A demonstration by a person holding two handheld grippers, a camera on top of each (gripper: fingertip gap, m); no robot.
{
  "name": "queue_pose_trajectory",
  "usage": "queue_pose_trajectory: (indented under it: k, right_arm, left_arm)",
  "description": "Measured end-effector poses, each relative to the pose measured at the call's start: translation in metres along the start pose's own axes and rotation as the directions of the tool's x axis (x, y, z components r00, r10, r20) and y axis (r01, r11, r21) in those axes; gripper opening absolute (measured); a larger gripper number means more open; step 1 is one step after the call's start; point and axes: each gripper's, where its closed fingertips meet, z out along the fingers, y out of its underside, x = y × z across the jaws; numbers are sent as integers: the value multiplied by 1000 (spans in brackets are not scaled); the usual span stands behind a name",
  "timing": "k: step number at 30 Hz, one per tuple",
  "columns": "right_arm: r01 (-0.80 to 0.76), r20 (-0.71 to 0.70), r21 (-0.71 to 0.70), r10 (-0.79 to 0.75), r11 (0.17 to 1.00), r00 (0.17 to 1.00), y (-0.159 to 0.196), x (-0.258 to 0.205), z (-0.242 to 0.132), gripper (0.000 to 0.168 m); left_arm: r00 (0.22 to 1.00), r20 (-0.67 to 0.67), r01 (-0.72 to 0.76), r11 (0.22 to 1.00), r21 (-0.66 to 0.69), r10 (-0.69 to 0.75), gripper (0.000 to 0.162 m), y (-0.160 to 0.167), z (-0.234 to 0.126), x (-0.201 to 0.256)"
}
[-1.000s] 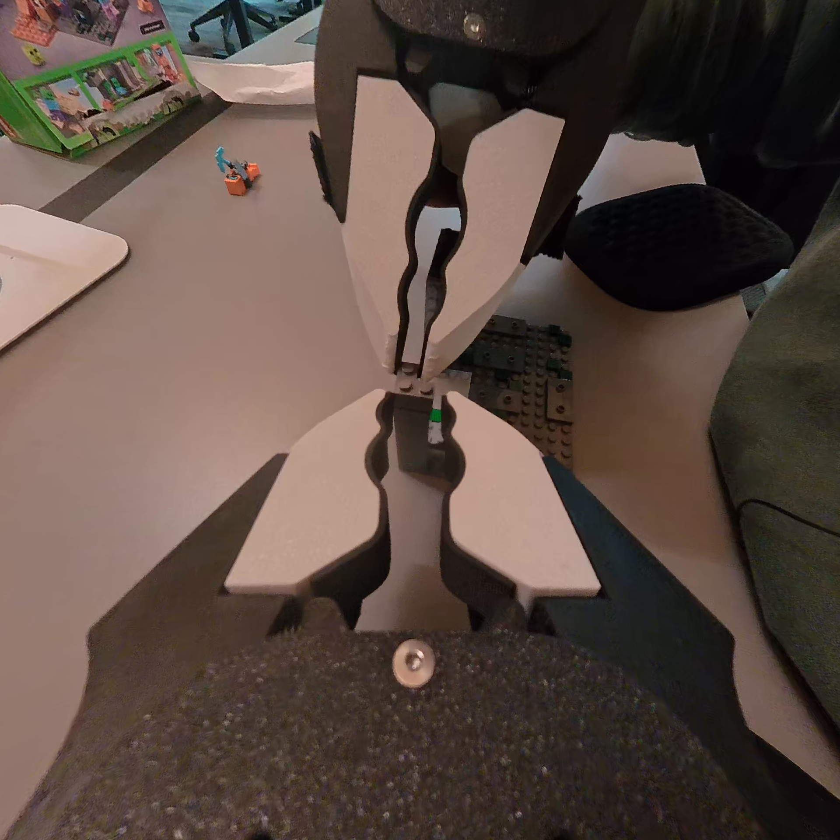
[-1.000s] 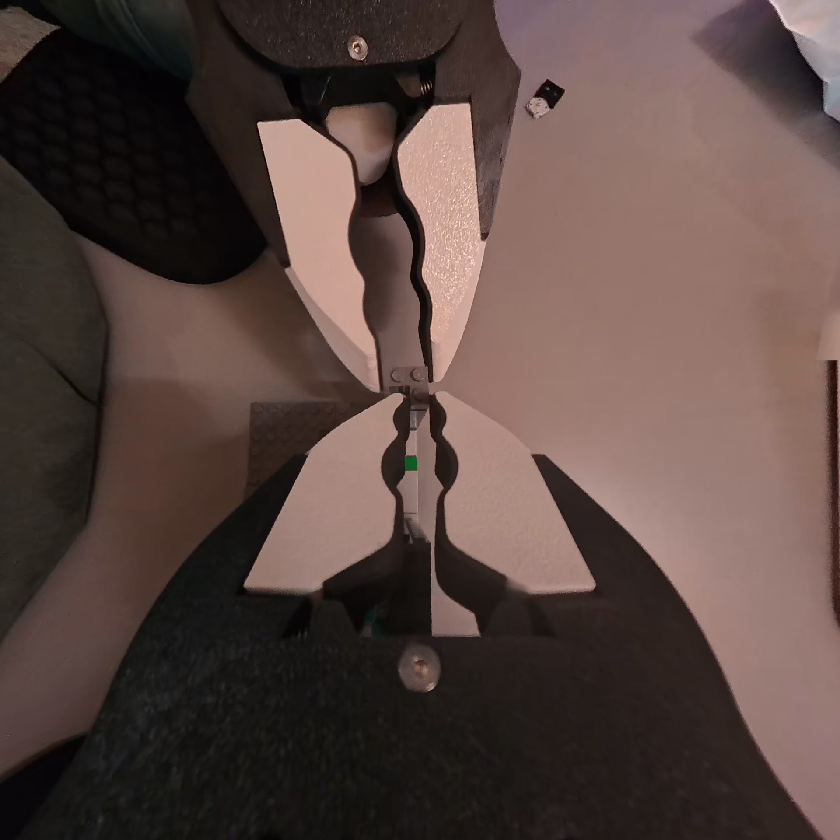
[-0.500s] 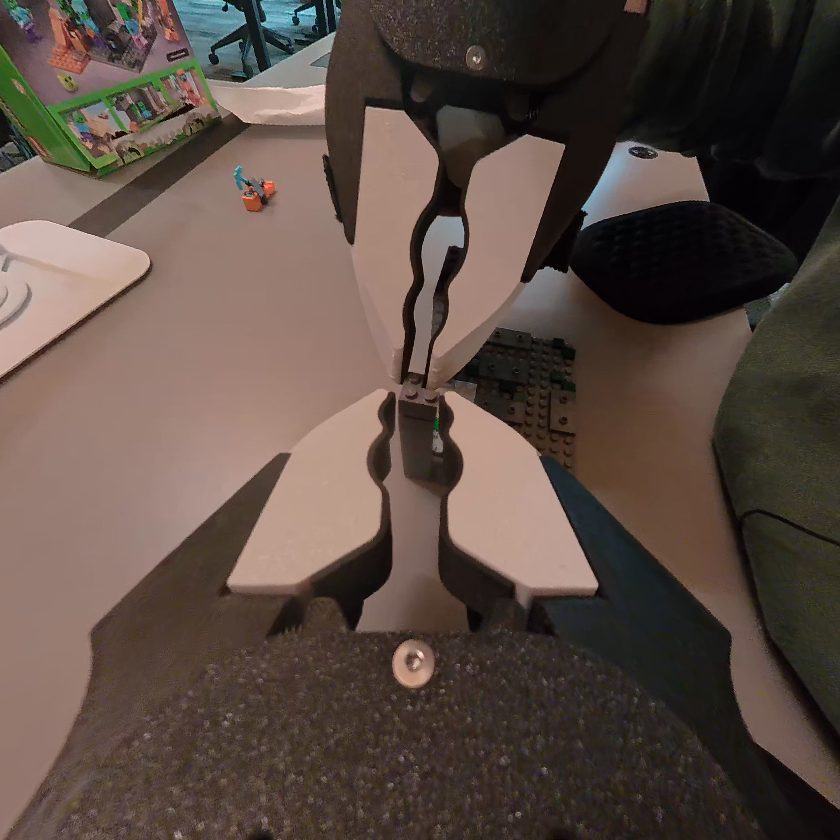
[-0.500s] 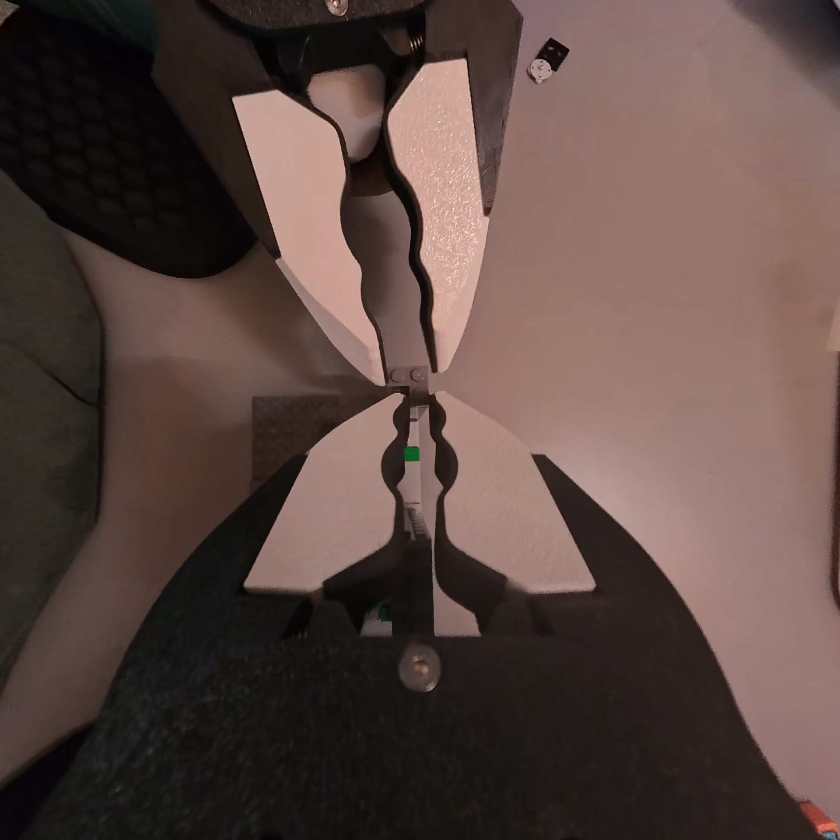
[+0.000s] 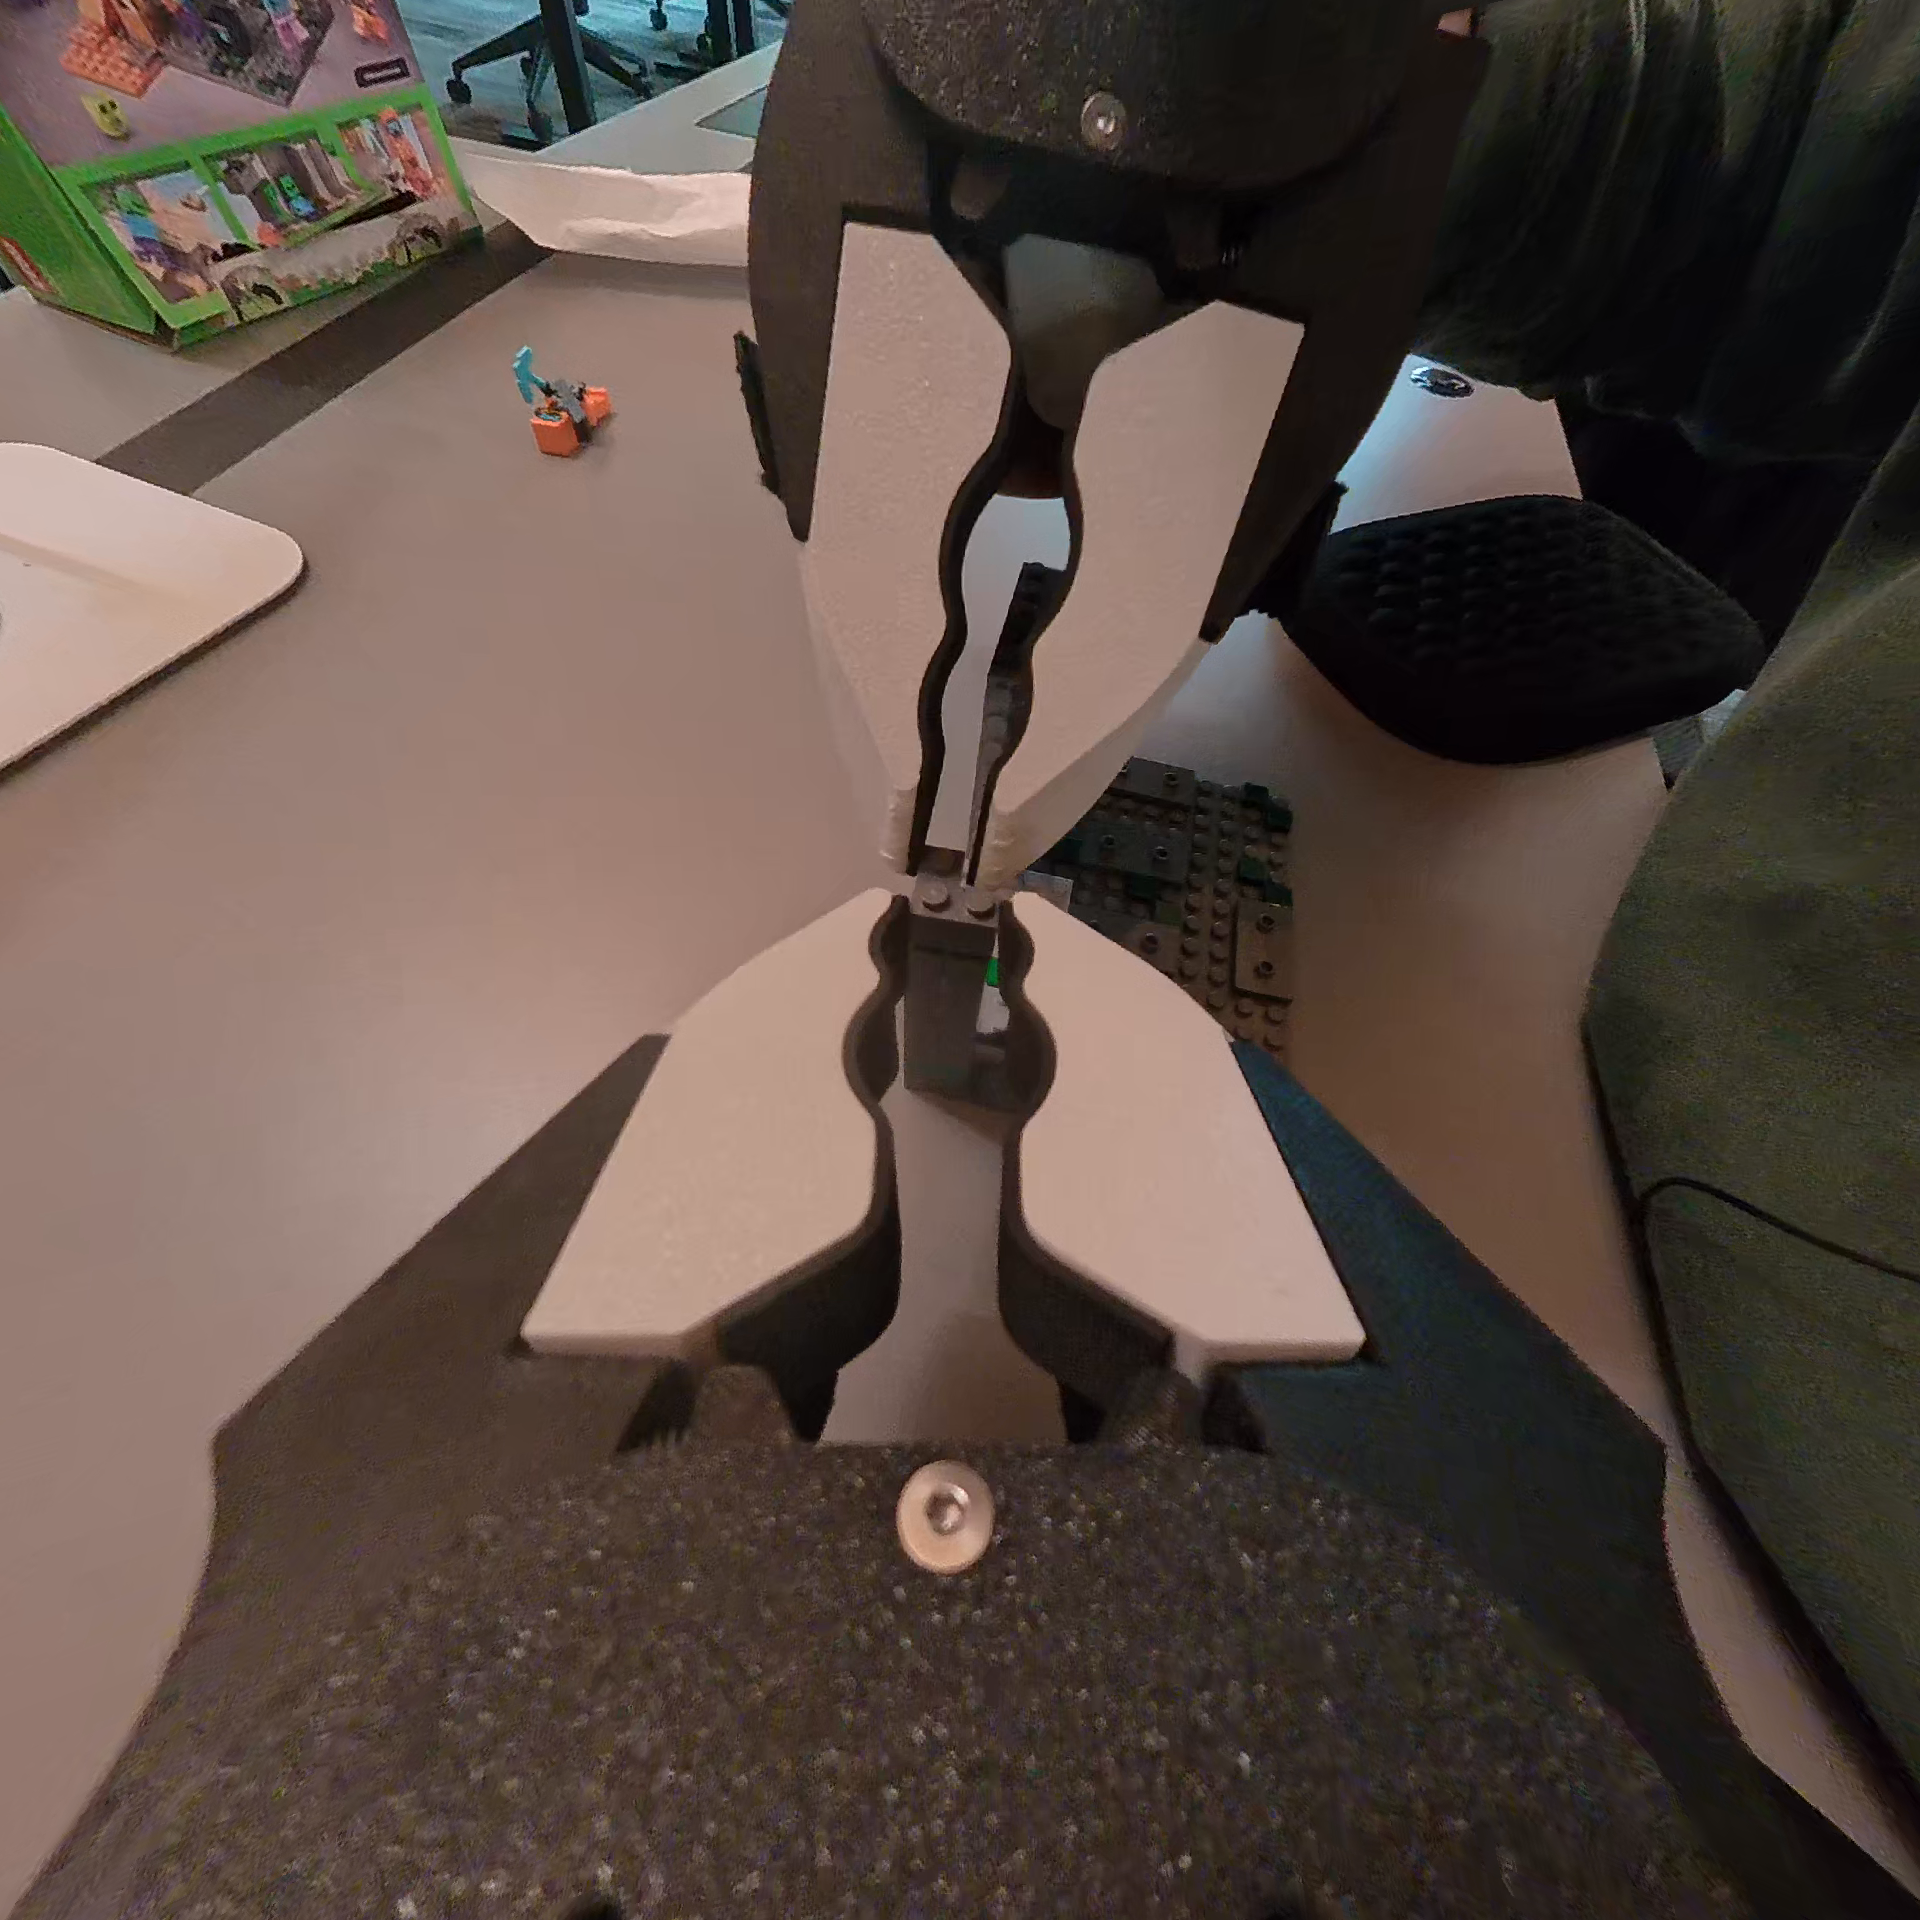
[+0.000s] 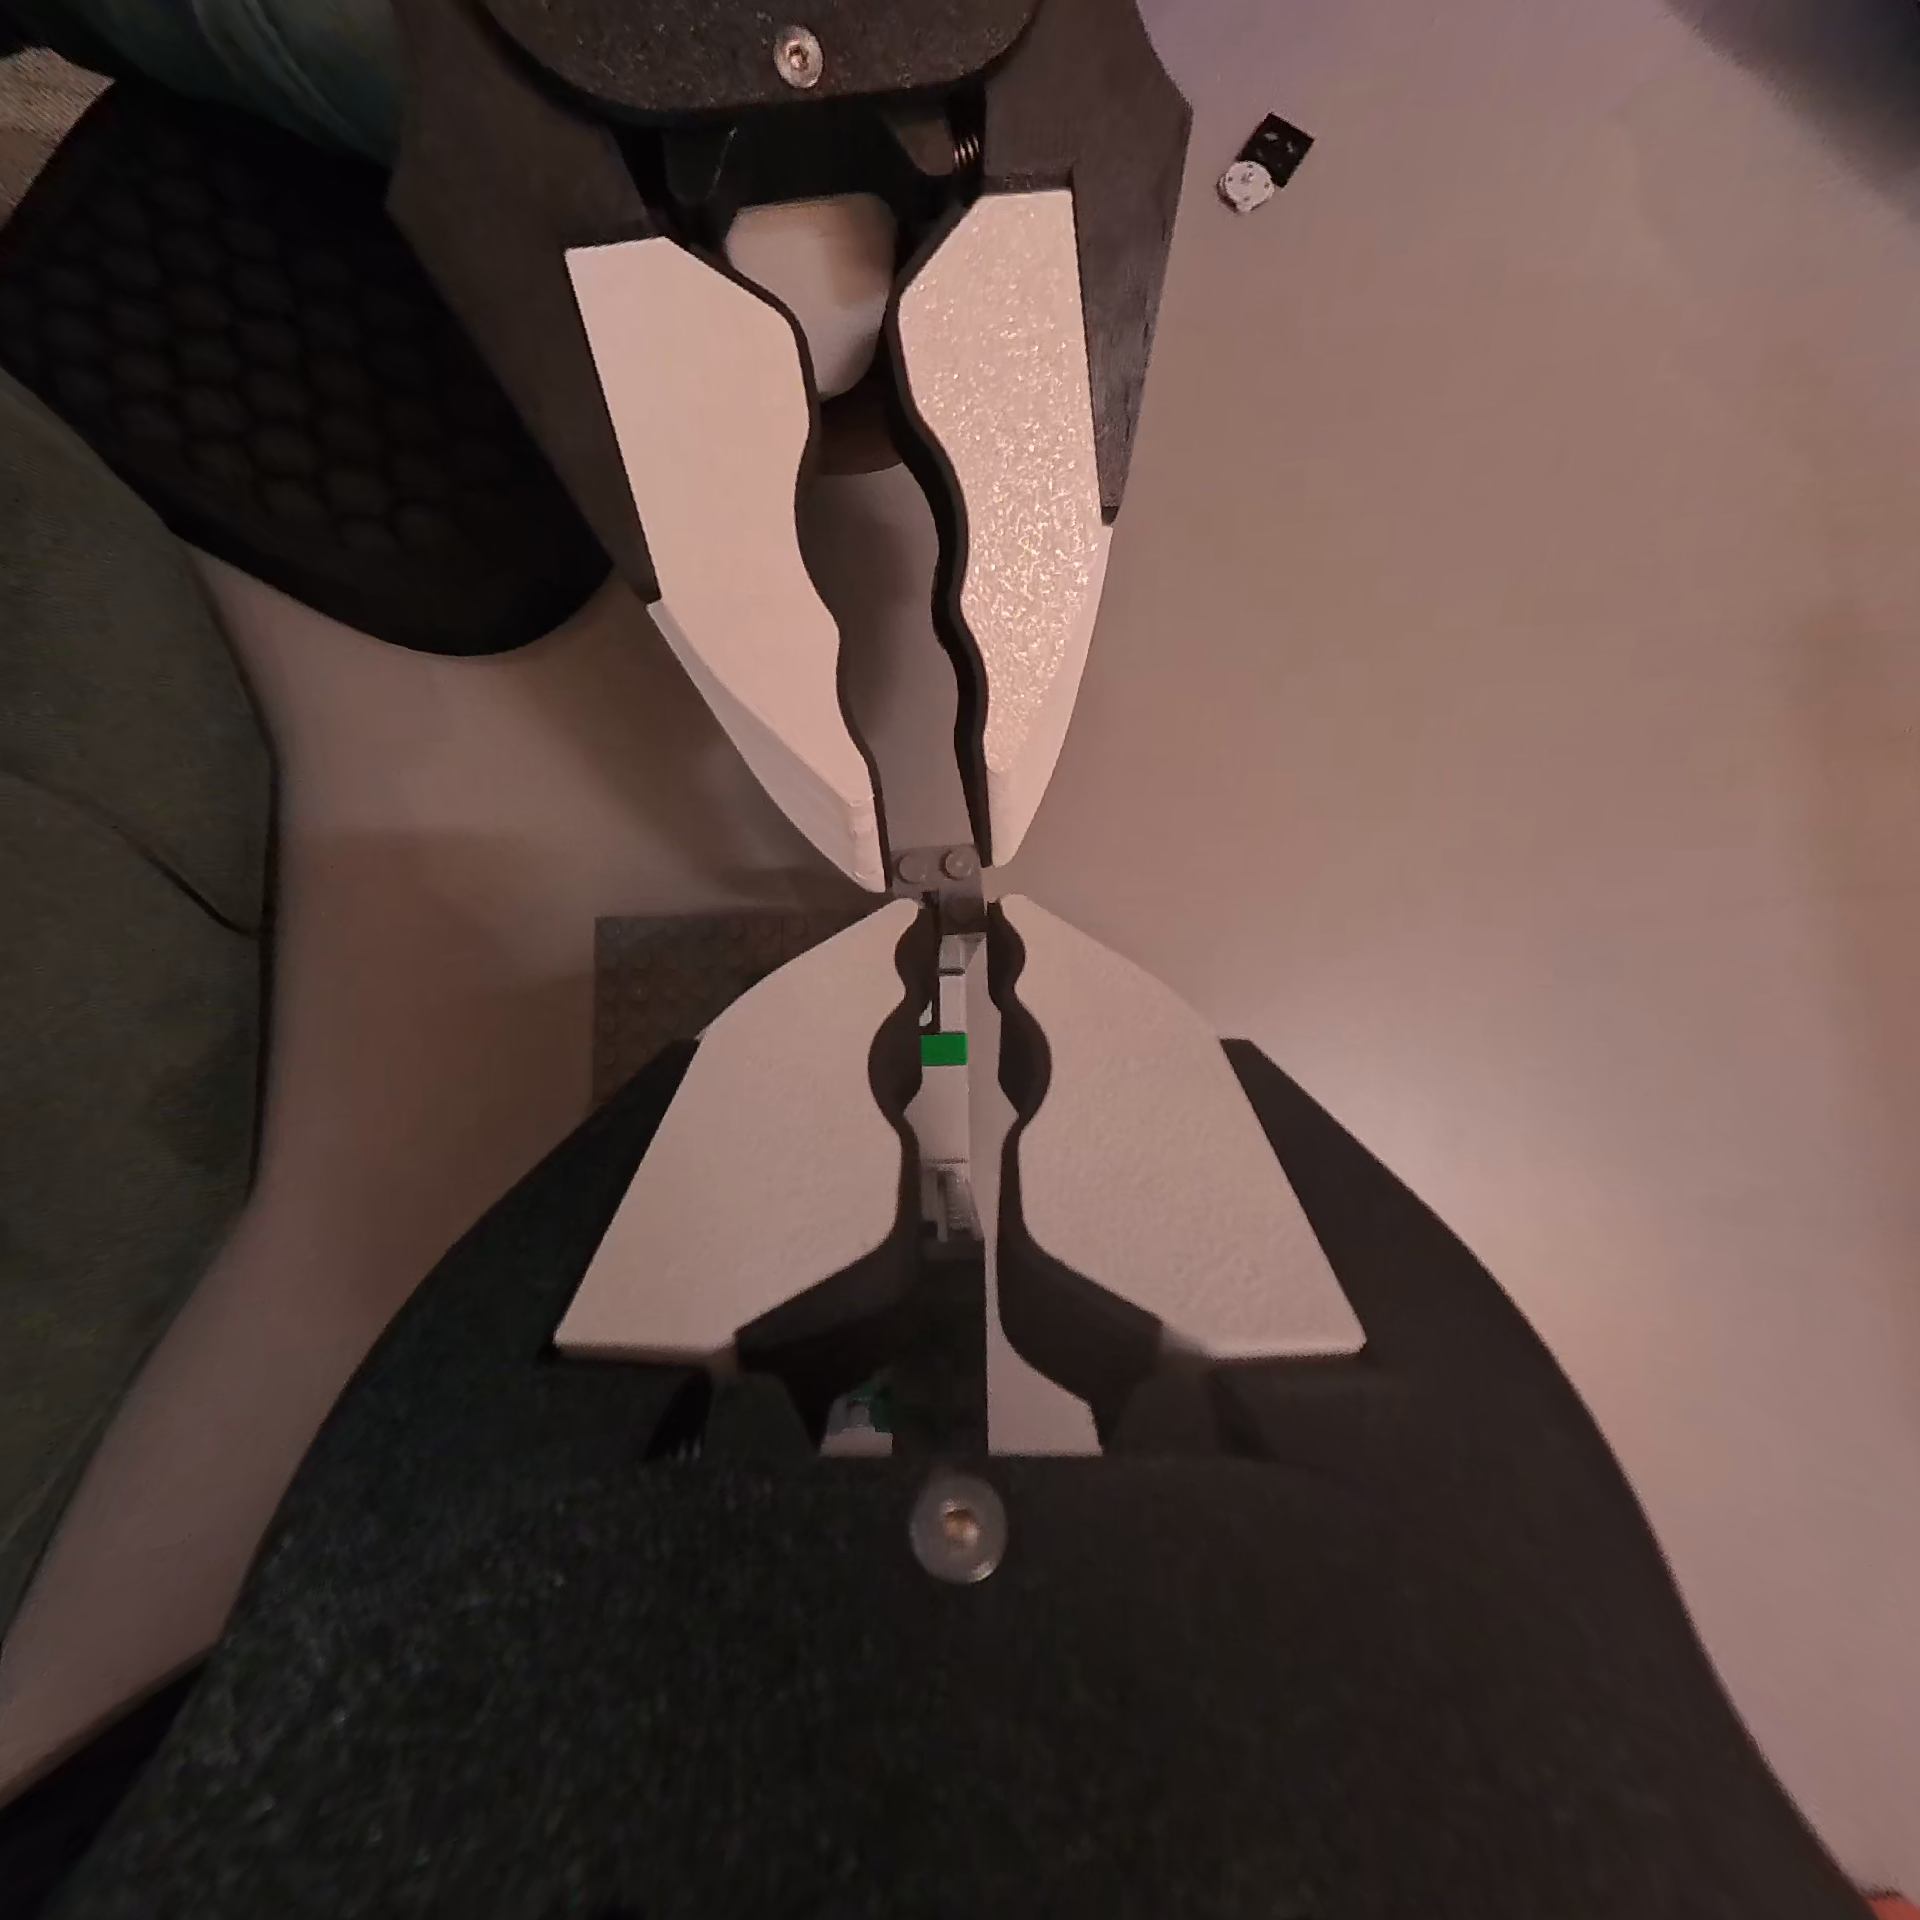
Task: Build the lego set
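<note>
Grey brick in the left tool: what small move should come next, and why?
Probably press the tools gently together: the left tool grips the grey brick, the right tool grips the long strip, and both pieces meet end to end.

The light was dim and warm, giving the table (image 5: 416,790) a pinkish tone. Soft shadows lay at the near left in the right wrist view. Both views bent strongly at the edges. The near foreground was slightly soft, and the far parts stayed dark.
</note>
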Motion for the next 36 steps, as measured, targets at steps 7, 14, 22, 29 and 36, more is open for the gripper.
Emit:
queue_pose_trajectory:
  k: [7,14,22,29,36]
  right_arm:
    - [8,0,21,-8,1000,1000,-1,1,-3,10]
    - [30,-22,194,-26,981,999,18,5,-50,38]
    - [-40,-14,166,43,985,999,73,-11,-39,45]
    - [-20,-6,125,21,992,1000,82,-7,-15,43]
    - [-13,5,90,13,996,1000,87,-4,-6,24]
  left_arm:
    - [1000,-4,3,1000,1,-3,16,0,0,0]
    - [1000,-7,-2,1000,-2,2,16,1,-1,0]
    - [999,-31,-19,999,-34,18,16,0,2,3]
    - [999,-31,-19,999,-49,18,16,-1,2,5]
    - [999,-29,-16,998,-55,14,16,0,0,3]
